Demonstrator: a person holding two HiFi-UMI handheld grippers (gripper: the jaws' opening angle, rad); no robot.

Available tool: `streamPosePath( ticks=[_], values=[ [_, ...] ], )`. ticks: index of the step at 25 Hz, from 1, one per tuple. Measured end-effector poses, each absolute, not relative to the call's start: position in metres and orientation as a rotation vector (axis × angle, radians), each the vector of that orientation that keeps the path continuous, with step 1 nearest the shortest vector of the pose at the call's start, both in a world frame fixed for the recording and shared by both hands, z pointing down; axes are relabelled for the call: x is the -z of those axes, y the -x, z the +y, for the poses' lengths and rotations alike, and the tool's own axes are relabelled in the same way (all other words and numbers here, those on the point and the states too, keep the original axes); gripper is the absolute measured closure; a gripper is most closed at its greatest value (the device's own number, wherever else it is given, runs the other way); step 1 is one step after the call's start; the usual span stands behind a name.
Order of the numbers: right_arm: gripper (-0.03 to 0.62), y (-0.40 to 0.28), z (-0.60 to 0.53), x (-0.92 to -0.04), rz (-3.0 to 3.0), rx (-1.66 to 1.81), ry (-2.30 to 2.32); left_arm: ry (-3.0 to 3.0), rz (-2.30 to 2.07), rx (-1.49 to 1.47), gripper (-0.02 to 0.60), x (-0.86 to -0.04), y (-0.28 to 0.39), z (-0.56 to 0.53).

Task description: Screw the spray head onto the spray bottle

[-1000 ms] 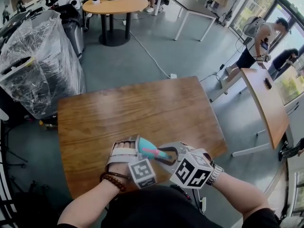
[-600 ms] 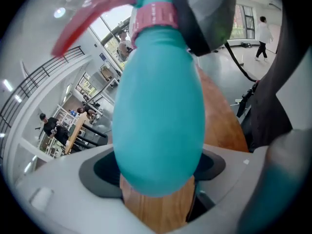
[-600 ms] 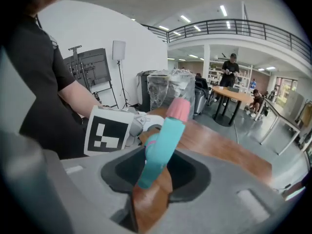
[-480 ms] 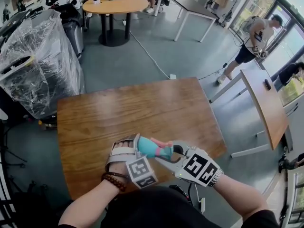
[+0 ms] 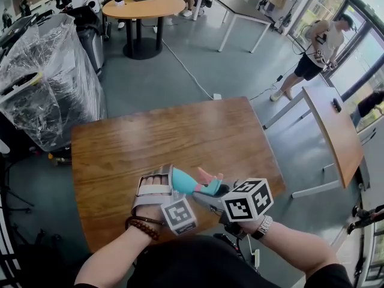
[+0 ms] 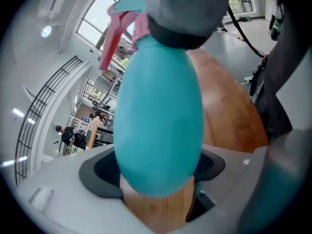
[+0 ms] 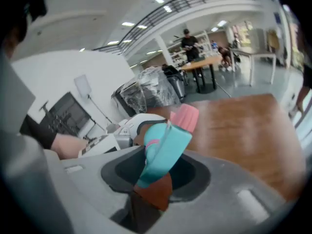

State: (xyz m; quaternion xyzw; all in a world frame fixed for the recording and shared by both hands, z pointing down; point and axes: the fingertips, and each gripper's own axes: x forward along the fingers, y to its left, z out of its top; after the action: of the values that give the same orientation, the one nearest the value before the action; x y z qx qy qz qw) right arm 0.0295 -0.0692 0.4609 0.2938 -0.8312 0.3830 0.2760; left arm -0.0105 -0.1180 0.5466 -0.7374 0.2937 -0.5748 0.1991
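Since a second ago the right gripper (image 5: 217, 192), clamped on the spray head (image 7: 165, 147), has rolled, pink trigger (image 5: 203, 174) now upward; the left gripper (image 5: 173, 185) pinches the teal spray bottle (image 6: 161, 130) over the near edge of the table (image 5: 180, 131): threading likely under way.

The right claw (image 7: 155, 177) grips the teal spray head (image 7: 168, 145) above the wooden table (image 7: 243, 126).

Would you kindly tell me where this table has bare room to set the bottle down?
The wooden table is bare from its far edge to both side edges. Only the near edge's middle is crowded, where the left gripper and right gripper hold the spray bottle and spray head.
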Motion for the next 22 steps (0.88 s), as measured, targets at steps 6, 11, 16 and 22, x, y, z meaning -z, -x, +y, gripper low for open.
streamPosePath(
  ticks=[6,11,16,22],
  values=[
    [0.458,-0.027,-0.071,-0.468,-2.145,-1.717,-0.861,1.997,0.837,1.595,0.147,-0.553,0.014,-0.125],
    [0.377,-0.026,-0.068,-0.467,-2.172,-1.631,-0.84,2.113,0.799,1.597,0.146,-0.558,0.01,-0.115],
    [0.314,-0.034,-0.064,-0.458,-2.227,-1.46,-0.82,2.29,0.793,1.576,0.144,-0.567,0.008,-0.111],
    [0.304,-0.056,-0.056,-0.413,-2.387,-0.638,-0.714,2.314,0.733,1.587,0.144,-0.575,0.022,-0.114]
  ],
)
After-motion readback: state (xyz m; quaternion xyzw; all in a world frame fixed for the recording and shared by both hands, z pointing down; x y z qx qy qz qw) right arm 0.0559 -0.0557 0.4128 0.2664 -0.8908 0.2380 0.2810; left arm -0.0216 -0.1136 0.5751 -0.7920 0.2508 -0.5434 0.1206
